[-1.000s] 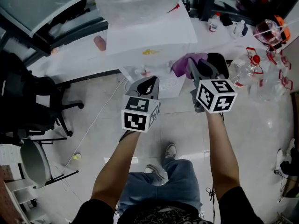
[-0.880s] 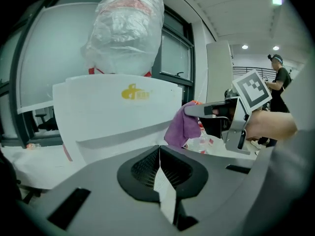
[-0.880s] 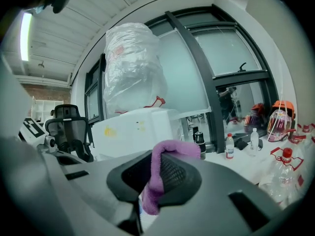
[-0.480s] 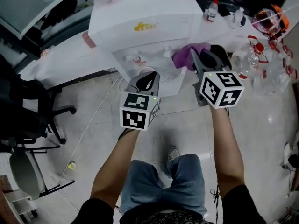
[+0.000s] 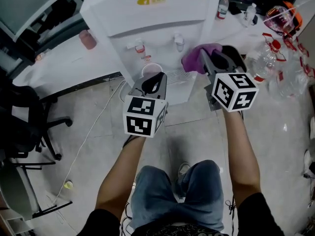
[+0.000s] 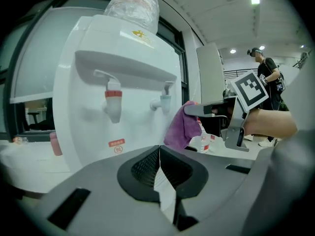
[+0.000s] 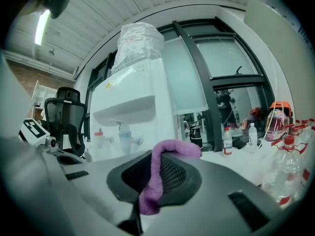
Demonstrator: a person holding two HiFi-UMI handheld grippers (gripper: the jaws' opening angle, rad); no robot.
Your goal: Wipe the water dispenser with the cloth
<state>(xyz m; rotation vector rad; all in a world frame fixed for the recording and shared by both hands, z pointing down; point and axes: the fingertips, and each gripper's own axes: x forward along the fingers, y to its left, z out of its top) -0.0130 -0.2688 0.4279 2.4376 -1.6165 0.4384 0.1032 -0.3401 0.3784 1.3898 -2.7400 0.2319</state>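
Nearest to you, your left tongs (image 6: 159, 151) are pressed together with nothing between them. They sit low, in front of the drip tray (image 5: 174, 78). Your right tongs (image 7: 147, 168) are clenched on the purple cloth (image 7: 156, 173). One fold stands out above the tips and the rest hangs down between them.

In the head view the cloth is just beside the right front corner of the water dispenser (image 5: 152, 14), near the blue tap (image 5: 179, 42). I cannot tell if it touches the white wall.

The step in hand seems to be the approach for a first wipe. To do it well, I think you should lay the loose fold flat on the front panel, so that the cloth meets the plastic and not the hard tips. Lead each stroke around the blue tap and the red tap (image 5: 140, 48), because a push on a lever could let water out. Hold the left tongs low and aside.

Farther back, the tabletop (image 5: 231, 28) carries bottles (image 5: 266, 68) near your right arm, so wide swings to the right could knock them.
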